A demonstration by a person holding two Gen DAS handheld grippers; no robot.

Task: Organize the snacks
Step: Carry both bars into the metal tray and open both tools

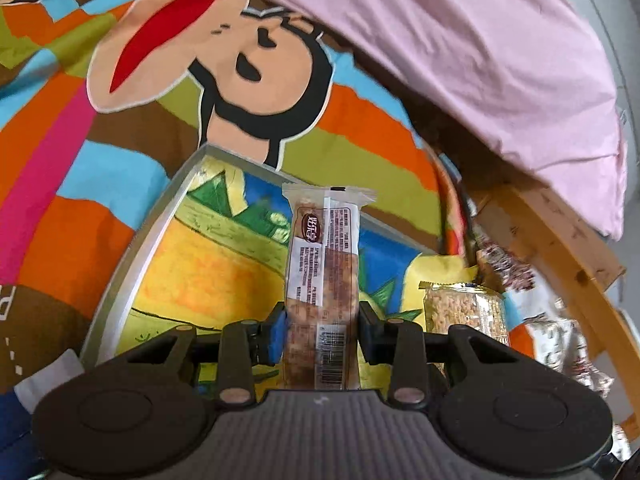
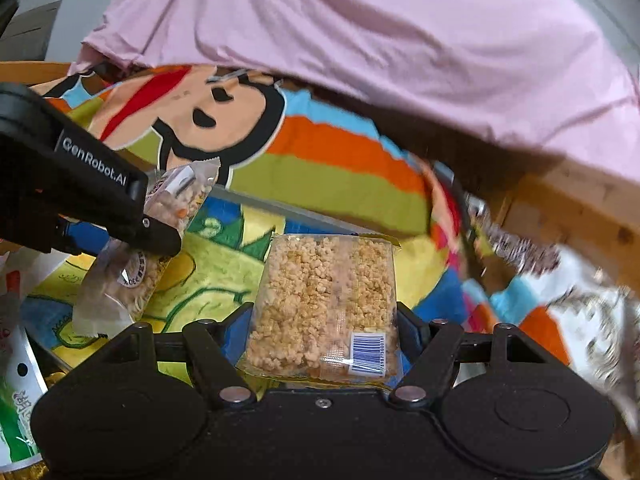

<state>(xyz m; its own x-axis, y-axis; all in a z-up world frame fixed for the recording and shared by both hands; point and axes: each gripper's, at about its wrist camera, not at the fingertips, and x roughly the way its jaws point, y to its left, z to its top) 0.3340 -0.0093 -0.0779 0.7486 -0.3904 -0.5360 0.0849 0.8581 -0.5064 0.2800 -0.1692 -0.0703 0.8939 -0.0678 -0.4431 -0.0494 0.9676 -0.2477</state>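
Note:
My left gripper point(image 1: 323, 330) is shut on a long brown snack bar point(image 1: 324, 264) in a clear wrapper, held above a colourful tin tray point(image 1: 132, 264). My right gripper point(image 2: 324, 340) is shut on a square pack of puffed-rice crisp point(image 2: 324, 300), also above the tray point(image 2: 208, 276). That pack shows at the right in the left wrist view point(image 1: 464, 308). The left gripper and its bar point(image 2: 160, 240) show at the left in the right wrist view.
The tray lies on a bright striped cartoon bedspread point(image 1: 120, 140). A pink quilt point(image 1: 480, 40) lies behind. Several silver-wrapped snacks point(image 2: 580, 292) lie at the right by a wooden bed frame point(image 1: 560, 248). A green-and-white packet point(image 2: 16, 380) sits at the far left.

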